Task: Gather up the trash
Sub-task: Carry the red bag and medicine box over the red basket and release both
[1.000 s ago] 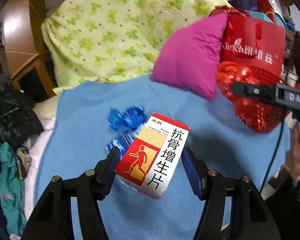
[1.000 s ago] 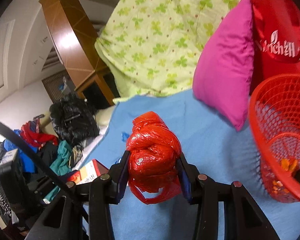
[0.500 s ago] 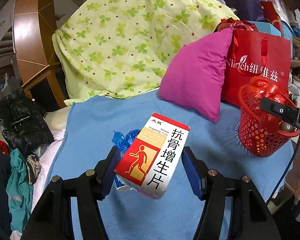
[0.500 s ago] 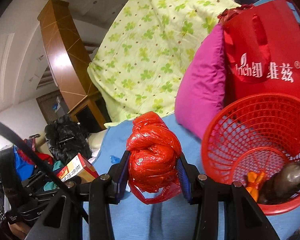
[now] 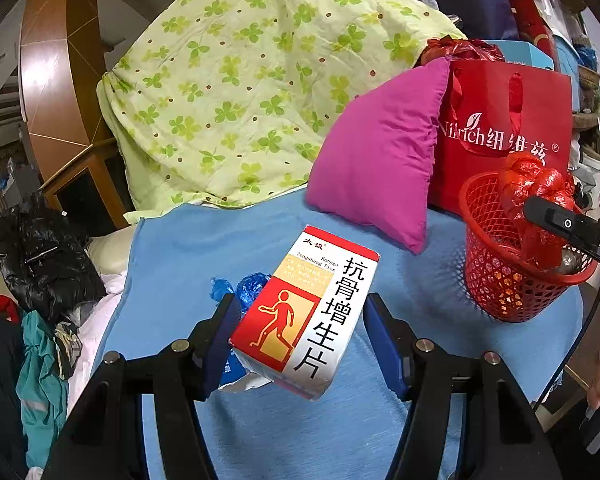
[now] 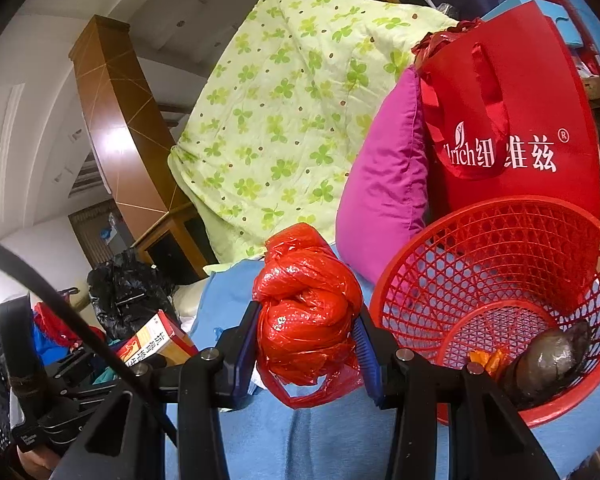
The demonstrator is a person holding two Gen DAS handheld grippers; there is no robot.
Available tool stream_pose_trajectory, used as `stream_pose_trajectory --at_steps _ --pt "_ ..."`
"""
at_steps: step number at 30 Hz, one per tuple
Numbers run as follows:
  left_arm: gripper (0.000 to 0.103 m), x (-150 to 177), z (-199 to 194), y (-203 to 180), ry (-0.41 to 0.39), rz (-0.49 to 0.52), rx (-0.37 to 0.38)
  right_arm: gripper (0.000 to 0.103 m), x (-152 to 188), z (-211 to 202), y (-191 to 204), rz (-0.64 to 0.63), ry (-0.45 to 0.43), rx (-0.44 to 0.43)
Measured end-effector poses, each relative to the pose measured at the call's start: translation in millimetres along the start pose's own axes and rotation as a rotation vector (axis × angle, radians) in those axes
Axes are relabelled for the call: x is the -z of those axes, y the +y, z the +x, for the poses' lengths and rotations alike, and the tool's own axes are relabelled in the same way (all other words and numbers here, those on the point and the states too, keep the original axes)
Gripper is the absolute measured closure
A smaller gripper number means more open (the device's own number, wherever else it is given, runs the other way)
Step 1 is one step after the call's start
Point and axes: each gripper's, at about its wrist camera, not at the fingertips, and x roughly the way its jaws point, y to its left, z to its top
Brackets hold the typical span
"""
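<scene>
Nearest the lens, the left gripper [image 5: 300,334] clamps a red-and-white medicine box [image 5: 306,312] between its blue pads, the box lifted clear of the blue blanket [image 5: 204,240] and tilted. Just behind the box, partly hidden by it and by the left finger, crumpled blue wrappers [image 5: 240,290] lie on the blanket. The right gripper [image 6: 306,338] is closed on a knotted red plastic bag [image 6: 306,312], held just left of the red mesh basket [image 6: 500,240], whose rim is near the right finger. Inside the basket sit a dark lump of waste [image 6: 548,360] and an orange scrap [image 6: 486,360]. Beyond, a magenta pillow [image 5: 380,164] leans against a red shopping bag [image 6: 508,120] right behind the basket. Farther back rises a heap of green clover-print quilt [image 5: 252,92], with a black bag [image 5: 40,256] and clothes off the blanket's left edge.
</scene>
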Motion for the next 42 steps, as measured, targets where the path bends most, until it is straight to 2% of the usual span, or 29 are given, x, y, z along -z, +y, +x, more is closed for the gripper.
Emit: stream_pose_trajectory --at_steps 16,26,29,34,39,42 --pt "0.038 -5 -3 -13 -0.008 0.029 0.013 0.056 0 -14 -8 0.026 -0.021 0.015" --pt "0.038 -14 -3 -26 -0.033 0.038 0.037 0.056 -2 -25 -22 0.068 -0.046 0.072" --pt "0.038 -20 -1 -34 -0.049 0.041 0.057 0.055 -3 -29 -26 0.069 -0.061 0.122" --pt "0.038 -33 5 -51 -0.098 0.032 0.141 0.055 -5 -32 -33 0.066 -0.078 0.232" --pt "0.038 -49 14 -75 -0.134 0.027 0.272 0.055 -7 -38 -38 0.071 -0.106 0.294" --pt "0.038 -59 23 -93 -0.126 0.031 0.340 0.055 -9 -41 -46 0.102 -0.113 0.315"
